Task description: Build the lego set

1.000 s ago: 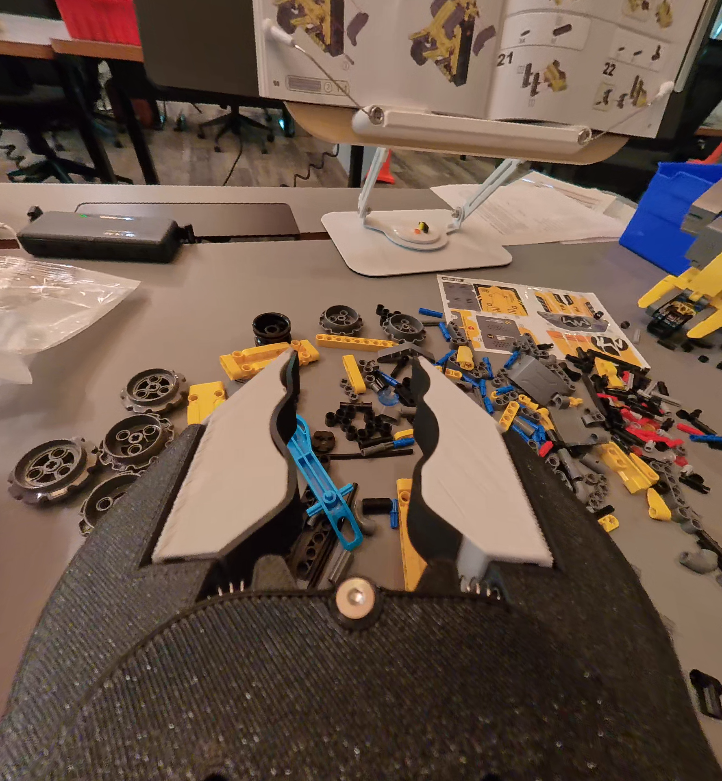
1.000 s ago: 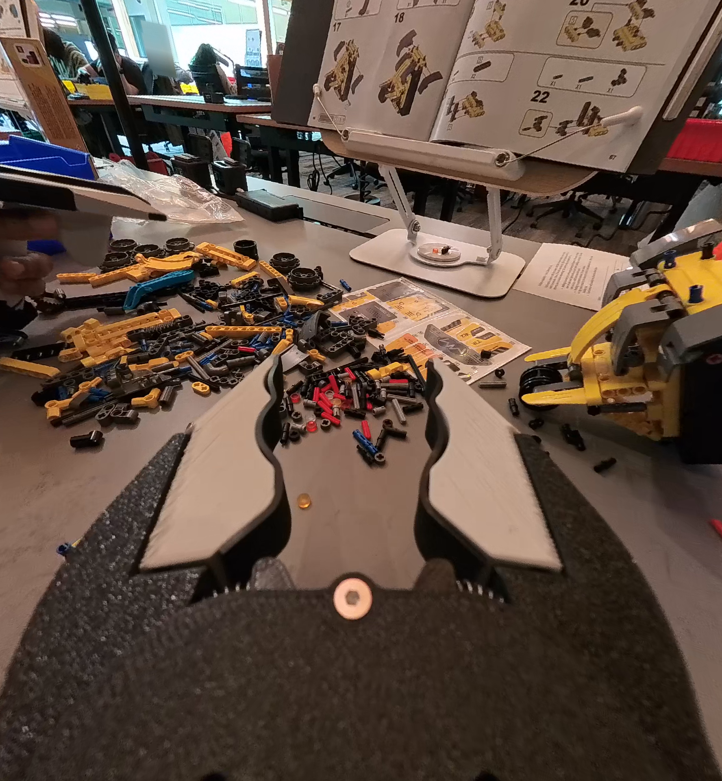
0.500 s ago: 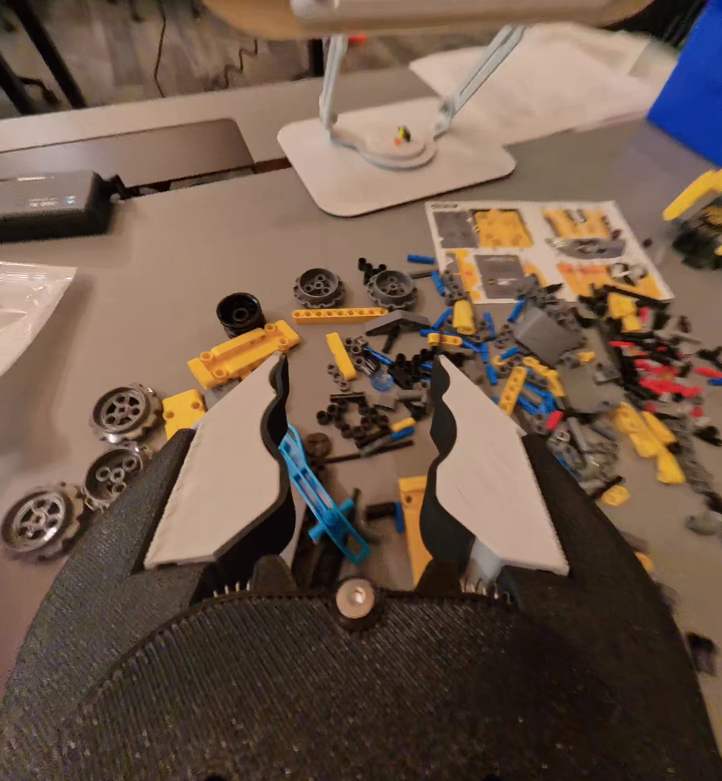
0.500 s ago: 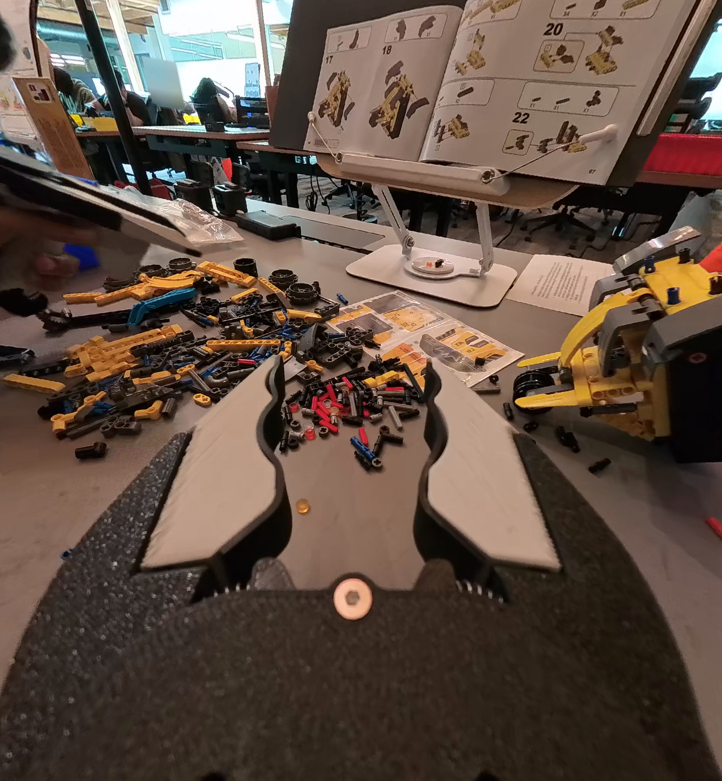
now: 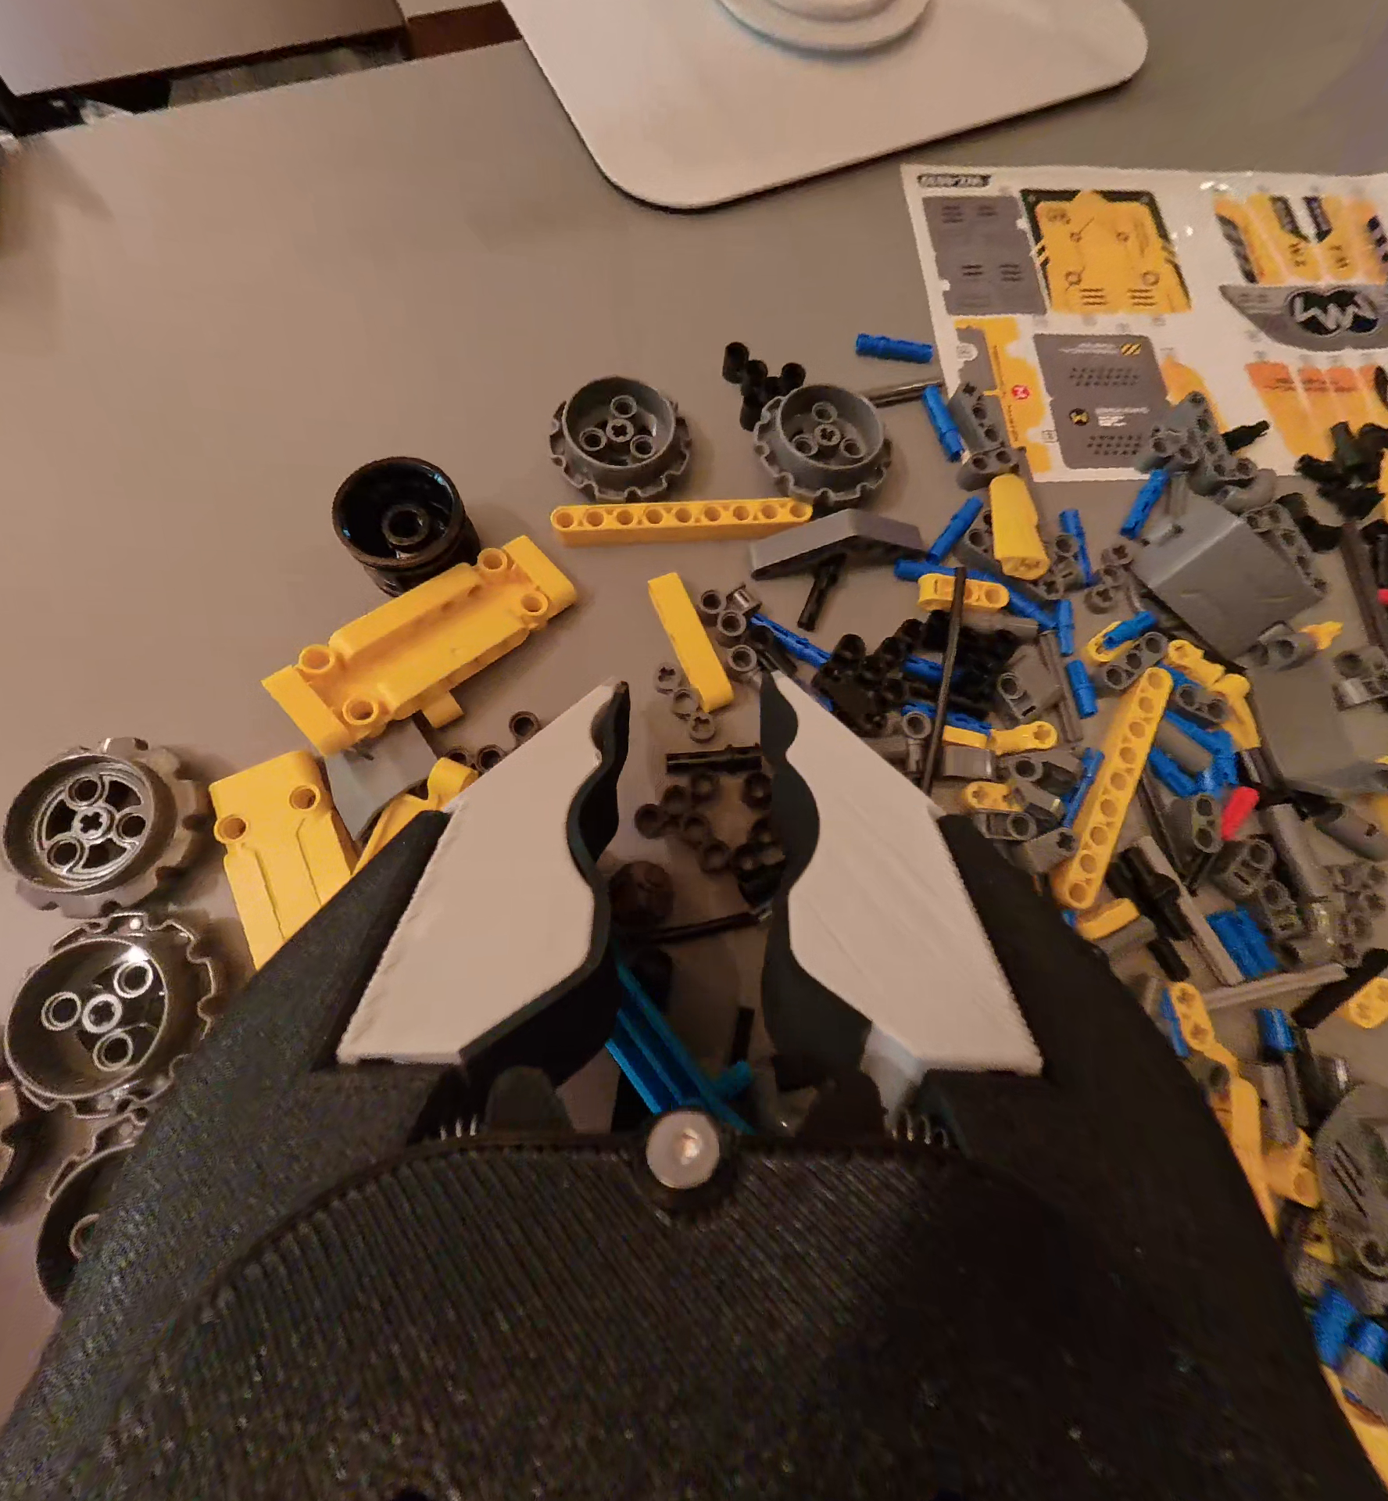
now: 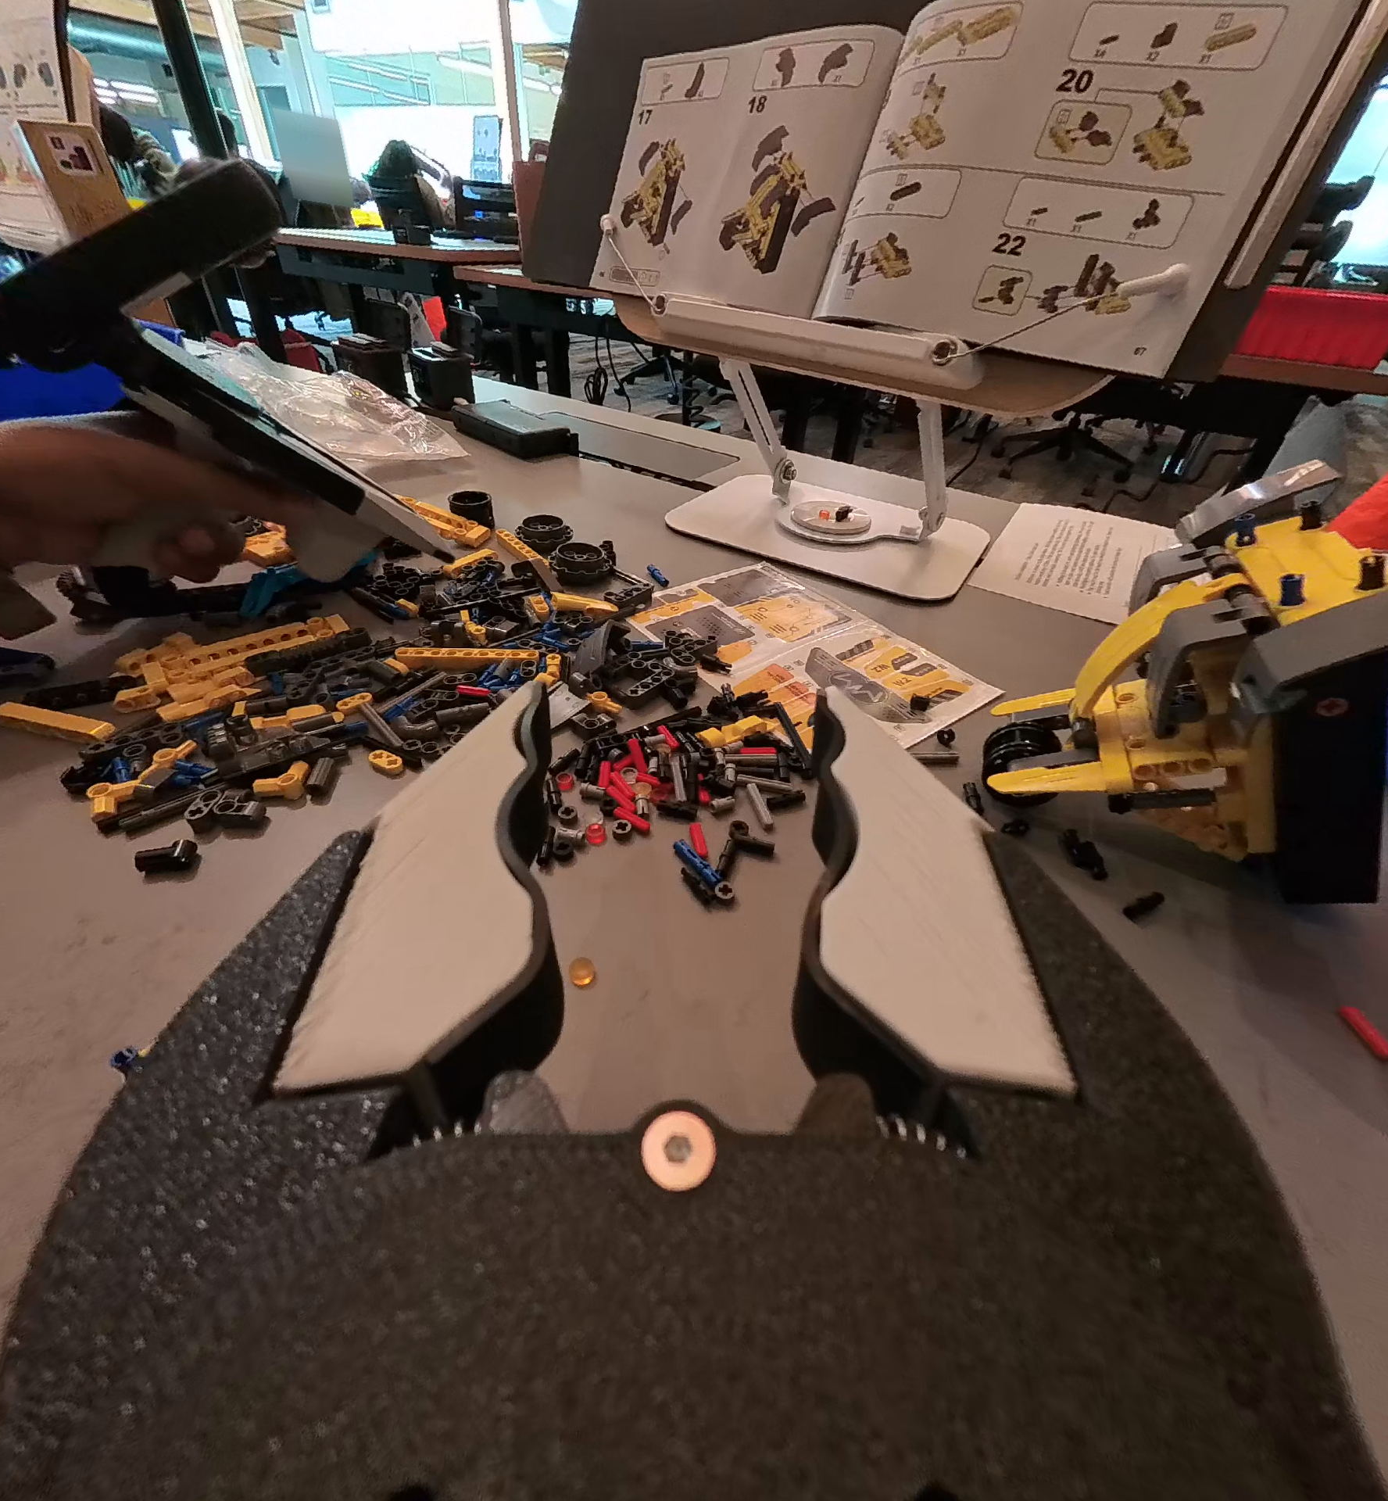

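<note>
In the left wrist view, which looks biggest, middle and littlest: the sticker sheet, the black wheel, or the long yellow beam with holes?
1. sticker sheet, though the frame crops it
2. long yellow beam
3. black wheel, shorter but fatter than the beam, so nearly a tie

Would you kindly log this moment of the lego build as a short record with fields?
surface: grey table
left tool: left tool, open, empty, tilted down over small dark connectors
right tool: right tool, open, empty, above red and black pins
loose parts: yellow beam, black wheel, grey wheel hubs
partial model: yellow and grey assembly, on the table's right side
paper: sticker sheet flat on the table; instruction booklet open on a stand
</note>
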Demonstrator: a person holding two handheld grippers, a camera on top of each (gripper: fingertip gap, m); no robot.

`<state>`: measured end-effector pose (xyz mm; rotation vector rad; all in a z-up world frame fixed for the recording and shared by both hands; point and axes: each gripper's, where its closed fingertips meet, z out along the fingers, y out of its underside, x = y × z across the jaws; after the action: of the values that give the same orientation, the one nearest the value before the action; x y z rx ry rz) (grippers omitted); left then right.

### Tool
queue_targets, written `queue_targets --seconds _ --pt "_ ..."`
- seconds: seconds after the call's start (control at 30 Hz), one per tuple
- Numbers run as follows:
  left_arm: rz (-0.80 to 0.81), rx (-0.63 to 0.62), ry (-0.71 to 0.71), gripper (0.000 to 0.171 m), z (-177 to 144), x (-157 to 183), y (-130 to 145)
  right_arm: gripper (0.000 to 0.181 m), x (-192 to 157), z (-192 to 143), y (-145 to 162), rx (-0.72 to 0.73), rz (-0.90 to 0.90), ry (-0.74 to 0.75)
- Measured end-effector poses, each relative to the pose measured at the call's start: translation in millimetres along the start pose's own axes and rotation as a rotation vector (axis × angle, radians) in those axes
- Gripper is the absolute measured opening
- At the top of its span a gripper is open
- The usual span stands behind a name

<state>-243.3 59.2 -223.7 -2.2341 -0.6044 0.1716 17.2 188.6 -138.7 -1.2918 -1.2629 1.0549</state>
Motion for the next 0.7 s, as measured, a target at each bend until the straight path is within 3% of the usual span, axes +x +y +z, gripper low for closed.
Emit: queue_targets --seconds 0.37,0.43,0.7 --pt "0.097 -0.026 -0.06 0.015 6 -3 2 0.064 -2 2 1 -0.008 -0.006 -0.008" --pt "0.109 -0.019 -0.098 0.006 4 -8 0 0.064 -3 2 1 -0.008 -0.007 -0.008" --pt "0.138 0.023 -0.101 0.029 2 -4 -7 0.064 -3 2 1 -0.008 -0.008 -0.01"
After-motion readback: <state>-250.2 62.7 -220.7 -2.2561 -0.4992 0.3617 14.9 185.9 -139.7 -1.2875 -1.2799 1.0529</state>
